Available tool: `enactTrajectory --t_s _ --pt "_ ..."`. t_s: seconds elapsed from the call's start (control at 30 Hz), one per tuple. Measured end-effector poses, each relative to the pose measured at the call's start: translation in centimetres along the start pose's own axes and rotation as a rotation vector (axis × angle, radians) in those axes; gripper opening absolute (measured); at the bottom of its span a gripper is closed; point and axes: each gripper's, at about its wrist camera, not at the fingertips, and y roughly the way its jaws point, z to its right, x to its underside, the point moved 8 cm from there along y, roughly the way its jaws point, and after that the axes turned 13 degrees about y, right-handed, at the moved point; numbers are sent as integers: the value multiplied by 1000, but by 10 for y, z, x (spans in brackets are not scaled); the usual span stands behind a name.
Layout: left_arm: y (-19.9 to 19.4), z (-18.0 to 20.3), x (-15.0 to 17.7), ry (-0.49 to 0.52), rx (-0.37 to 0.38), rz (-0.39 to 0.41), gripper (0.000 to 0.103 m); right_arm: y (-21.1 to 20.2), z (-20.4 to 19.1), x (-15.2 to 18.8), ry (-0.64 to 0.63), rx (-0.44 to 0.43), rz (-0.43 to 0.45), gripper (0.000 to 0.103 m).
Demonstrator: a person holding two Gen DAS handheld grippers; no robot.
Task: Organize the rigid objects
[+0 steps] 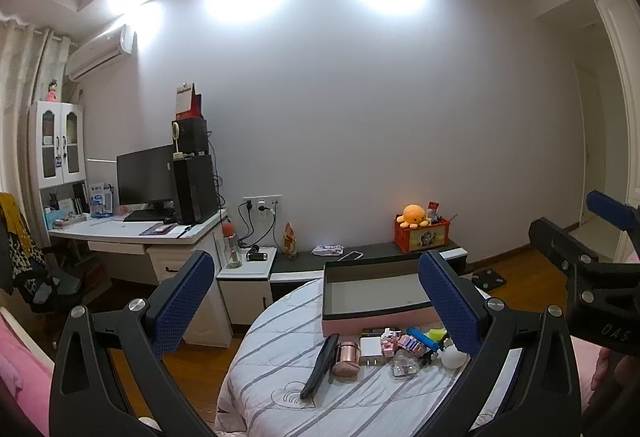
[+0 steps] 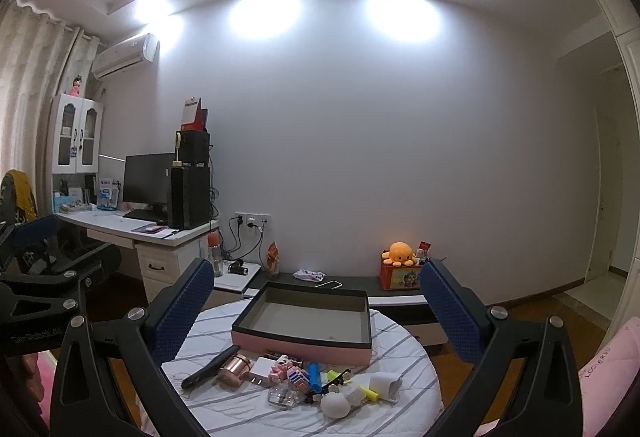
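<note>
Spotlit white wall (image 2: 360, 157), corner desk (image 1: 132, 231), wooden floor (image 1: 532, 273)

We look from both wrists along wide-spread jaws, roughly level, toward the far wall. Between each pair of jaws sit the same round table (image 1: 280, 377) (image 2: 224, 409), pink box (image 1: 376, 321) (image 2: 300, 343) and clutter, set close below.
</note>
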Motion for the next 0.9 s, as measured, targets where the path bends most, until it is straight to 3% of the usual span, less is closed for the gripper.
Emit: enactTrajectory --t_s 0.9 --pt "16 1 3 -4 9 -27 103 23 12 9 -6 17 -21 103"
